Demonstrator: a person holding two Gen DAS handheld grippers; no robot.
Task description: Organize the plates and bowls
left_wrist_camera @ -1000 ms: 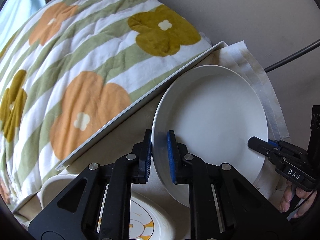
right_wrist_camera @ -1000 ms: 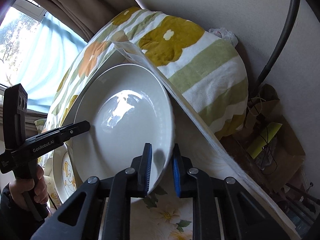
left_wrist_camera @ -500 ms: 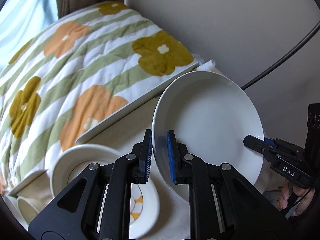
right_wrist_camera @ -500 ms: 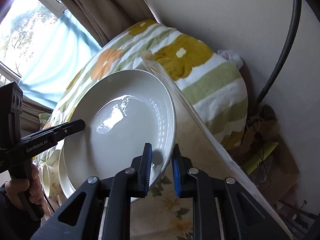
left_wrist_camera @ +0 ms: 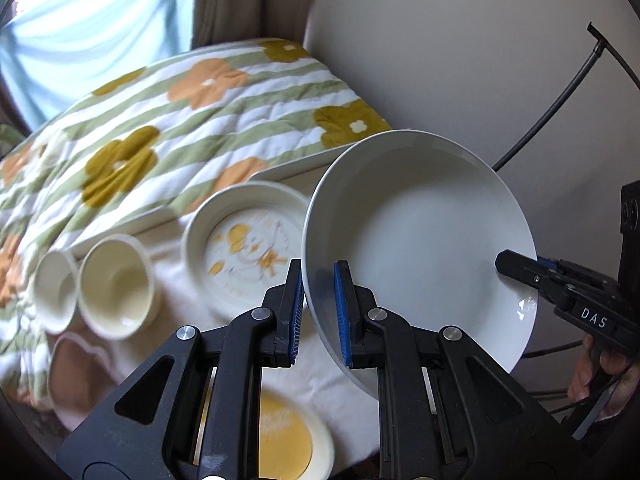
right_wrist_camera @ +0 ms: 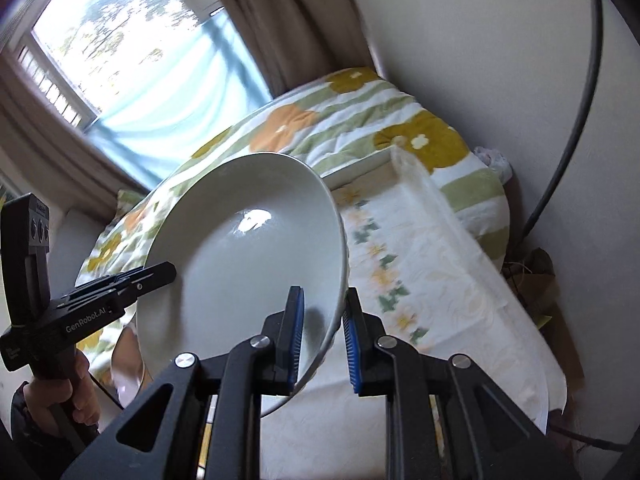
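Observation:
A large white plate [left_wrist_camera: 424,240] is held up off the table, tilted, between both grippers. My left gripper [left_wrist_camera: 320,312] is shut on its near left rim. My right gripper [right_wrist_camera: 322,340] is shut on the opposite rim of the same plate [right_wrist_camera: 248,280] and shows in the left wrist view [left_wrist_camera: 520,270] at the right. On the table below lie a cartoon-printed plate [left_wrist_camera: 244,252], two cream bowls [left_wrist_camera: 116,292] [left_wrist_camera: 54,288] and a yellow-centred dish [left_wrist_camera: 288,444].
The table [right_wrist_camera: 420,280] has a floral white cloth and stands against a bed with a green-striped flower quilt [left_wrist_camera: 160,120]. A white wall [left_wrist_camera: 460,60] and a black cable [left_wrist_camera: 560,100] are on the right. A window with curtains is behind.
Both grippers have lifted the white plate up and away from the table. The view has risen, so the printed plate, the bowls and the window now show.

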